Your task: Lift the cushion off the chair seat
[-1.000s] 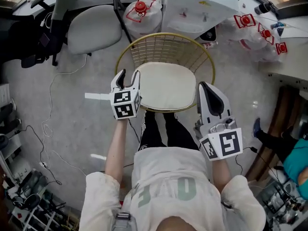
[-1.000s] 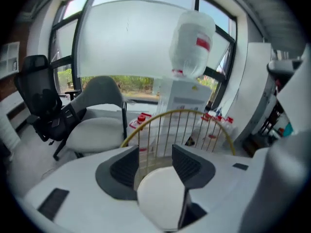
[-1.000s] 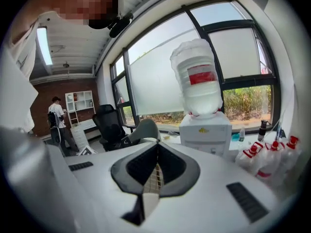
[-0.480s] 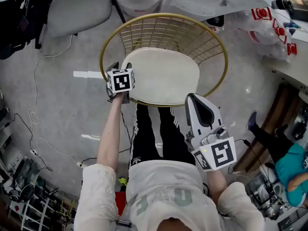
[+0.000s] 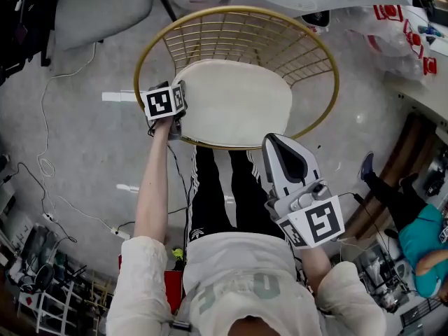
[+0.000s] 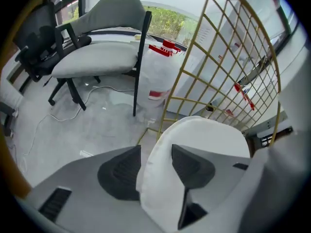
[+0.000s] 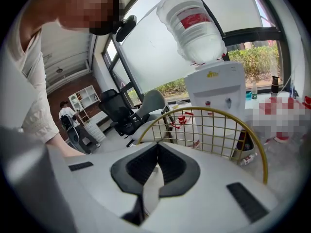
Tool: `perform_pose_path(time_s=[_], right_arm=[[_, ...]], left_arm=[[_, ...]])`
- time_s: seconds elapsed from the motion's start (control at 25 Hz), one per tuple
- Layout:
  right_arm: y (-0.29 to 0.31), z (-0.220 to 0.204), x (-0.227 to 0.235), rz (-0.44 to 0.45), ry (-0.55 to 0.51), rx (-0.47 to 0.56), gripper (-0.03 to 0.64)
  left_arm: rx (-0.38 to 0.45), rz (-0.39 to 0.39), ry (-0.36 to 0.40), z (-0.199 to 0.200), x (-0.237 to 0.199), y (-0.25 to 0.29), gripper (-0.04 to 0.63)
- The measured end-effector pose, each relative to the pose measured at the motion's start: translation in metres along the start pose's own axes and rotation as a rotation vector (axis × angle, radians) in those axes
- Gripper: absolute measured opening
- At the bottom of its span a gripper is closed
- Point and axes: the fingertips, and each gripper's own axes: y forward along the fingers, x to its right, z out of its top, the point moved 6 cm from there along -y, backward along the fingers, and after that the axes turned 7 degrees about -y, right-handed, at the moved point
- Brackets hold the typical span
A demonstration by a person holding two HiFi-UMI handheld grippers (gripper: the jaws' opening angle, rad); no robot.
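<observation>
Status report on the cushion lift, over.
Grippers: left tongs shut on the cushion at its left edge; right tongs shut, empty, near the front rim. Cushion lies on the gold wire chair. Nothing in the way.

the cushion [image 5: 234, 103] lies on the wire chair [image 5: 330, 72] seat, inside its hooped back. the left gripper [image 6: 156, 149] is at the cushion's left edge, a jaw on each side. the right gripper [image 5: 278, 140] is before the chair's front right, apart. an office chair [image 5: 98, 5] stands behind, left.
</observation>
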Motion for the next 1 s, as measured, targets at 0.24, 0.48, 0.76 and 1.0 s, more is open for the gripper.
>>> perform_pose_path(time_s=[0.24, 0.48, 0.76, 1.0], right_arm=[[0.006, 0.000, -0.002, 0.018, -0.003, -0.005, 0.017], [0.007, 0.001, -0.006, 0.025, -0.011, 0.000, 0.017], [0.003, 0.011, -0.013, 0.024, -0.032, 0.024, 0.017], [-0.007, 0.028, -0.019, 0.016, -0.062, 0.057, 0.017]], left_arm=[[-0.060, -0.102, -0.075, 0.001, -0.006, 0.006, 0.202], [-0.059, -0.111, -0.083, 0.000, -0.004, 0.005, 0.153], [0.026, 0.012, 0.004, -0.005, 0.006, -0.010, 0.051], [0.137, 0.014, 0.058, -0.004, 0.023, -0.044, 0.032]])
